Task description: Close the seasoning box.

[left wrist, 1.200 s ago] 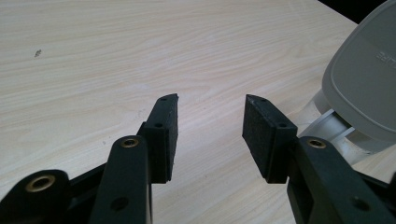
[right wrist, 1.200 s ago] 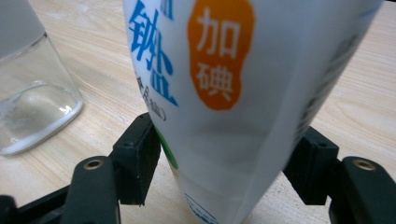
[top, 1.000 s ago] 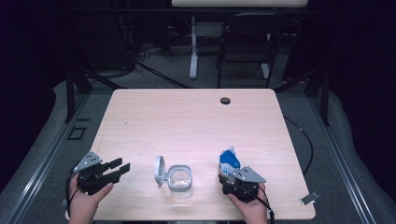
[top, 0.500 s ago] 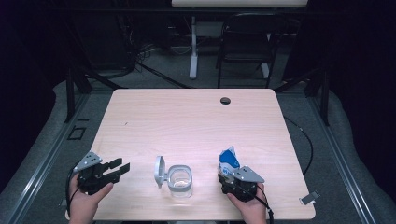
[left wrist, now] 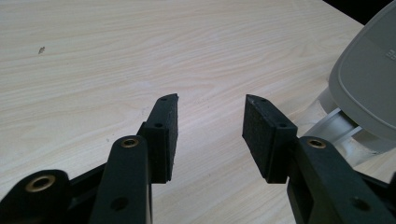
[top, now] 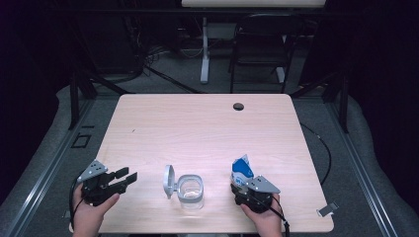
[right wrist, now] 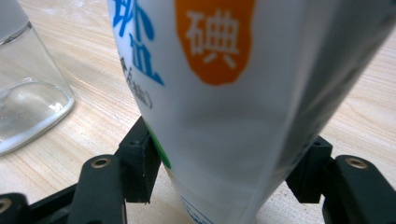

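Dark floor and black cables lie all around a light wooden table (top: 207, 128). At the far edge, near 12 o'clock, sits a small dark round spot (top: 238, 106).

Near the front of the table, at about 6 o'clock, stands a clear glass jar (top: 190, 191). Its grey lid (top: 169, 180) is flipped up on the jar's 9 o'clock side. In the left gripper view the lid (left wrist: 369, 79) shows big at 3 o'clock, and a tiny dark speck (left wrist: 41, 48) marks the wood at 10 o'clock.

At 8 o'clock a hand holds the left gripper (top: 129, 178). Its jaws are spread wide and nothing is between them; they point toward the jar but stay well apart from it. You can see bare wood in the gap of the left gripper (left wrist: 210, 135).

At 5 o'clock another hand holds the right gripper (top: 242, 185). It pinches a white and blue bag (top: 242, 171), which stands up just to the right of the jar. Up close, the bag (right wrist: 224, 93) has blue writing and an orange patch, and the black pads of the right gripper (right wrist: 219, 172) press on both sides of it near the bottom. The jar (right wrist: 23, 88) sits at 9 o'clock there.
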Tool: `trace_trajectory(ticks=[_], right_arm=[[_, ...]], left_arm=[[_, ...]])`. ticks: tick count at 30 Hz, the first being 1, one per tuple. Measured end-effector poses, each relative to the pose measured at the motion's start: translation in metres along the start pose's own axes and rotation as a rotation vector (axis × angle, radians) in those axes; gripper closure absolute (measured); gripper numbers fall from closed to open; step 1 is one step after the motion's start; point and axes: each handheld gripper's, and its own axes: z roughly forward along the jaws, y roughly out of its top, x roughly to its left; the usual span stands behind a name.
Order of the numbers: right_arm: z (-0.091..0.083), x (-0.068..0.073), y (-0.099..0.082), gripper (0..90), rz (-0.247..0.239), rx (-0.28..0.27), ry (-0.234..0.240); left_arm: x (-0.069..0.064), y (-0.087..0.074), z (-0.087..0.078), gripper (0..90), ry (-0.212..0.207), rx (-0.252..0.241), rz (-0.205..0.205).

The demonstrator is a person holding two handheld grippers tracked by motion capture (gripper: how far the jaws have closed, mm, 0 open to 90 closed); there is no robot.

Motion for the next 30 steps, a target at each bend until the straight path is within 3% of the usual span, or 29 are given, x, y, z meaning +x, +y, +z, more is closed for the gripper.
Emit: trace_trajectory(ticks=[30], right_arm=[[0.0001,0.0013,-0.0011,40.8,-0.038,-0.018,0.0]], left_arm=[[0.0053,-0.0005,-0.0019,56.3,0.007,-0.011,-0.014]])
